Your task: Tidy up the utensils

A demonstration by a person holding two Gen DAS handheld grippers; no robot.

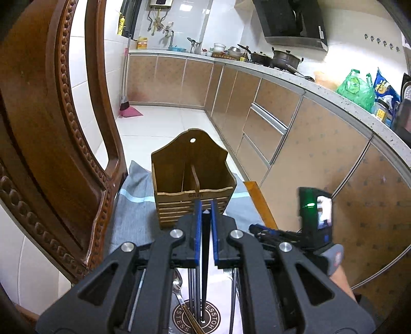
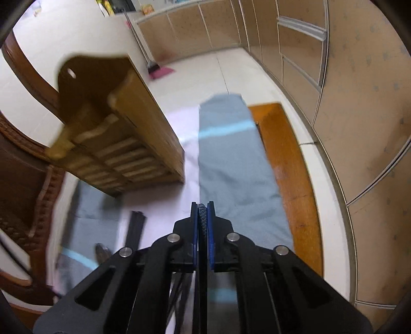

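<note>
Both fisheye views are evenly and brightly lit, with straight lines bowing and black vignette at the corners. The left wrist view is sharp, with soft glare on the white wall tiles (image 1: 185, 23). The right wrist view is motion-blurred, smearing the wooden utensil caddy (image 2: 113, 123) most.

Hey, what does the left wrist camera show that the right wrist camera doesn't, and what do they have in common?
Only the left wrist view shows the kitchen counter with pots, the green bag, a spoon below the left gripper, and the other handheld gripper unit. Only the right wrist view shows the right gripper shut on a black chopstick, and loose black chopsticks on the cloth. Both show the wooden utensil holder, blue-grey cloth, carved chair and cabinets.
</note>
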